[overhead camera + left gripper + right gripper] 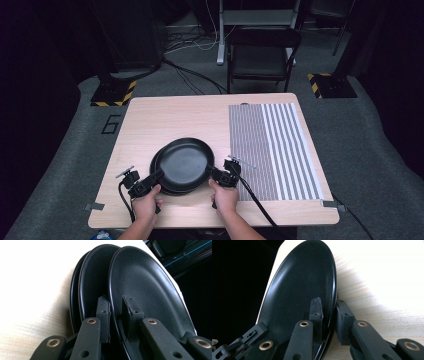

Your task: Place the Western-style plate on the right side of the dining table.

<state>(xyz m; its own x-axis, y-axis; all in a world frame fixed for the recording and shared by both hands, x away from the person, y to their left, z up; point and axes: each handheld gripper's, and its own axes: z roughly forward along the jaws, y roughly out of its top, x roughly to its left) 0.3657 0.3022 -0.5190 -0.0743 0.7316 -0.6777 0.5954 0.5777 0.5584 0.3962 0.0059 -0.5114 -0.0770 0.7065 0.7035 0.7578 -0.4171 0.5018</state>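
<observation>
Dim room all round, light falling mainly on the pale wooden table (165,117), a striped grey-and-white mat (272,150) across its right part. Grey carpet (360,150) underneath, a dark folding chair (262,57) behind, cables (192,75) snaking over the floor, yellow-black hazard-striped stand bases (114,93) at either side

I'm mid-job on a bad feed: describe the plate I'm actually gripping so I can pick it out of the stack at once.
Start at the light wooden table, left of the grey striped mat, where a stack of round black plates sits near the front edge. The top black plate is yours: the left gripper and right gripper pinch its opposite rims. It sits offset toward the mat, uncovered, unlike those beneath.
</observation>
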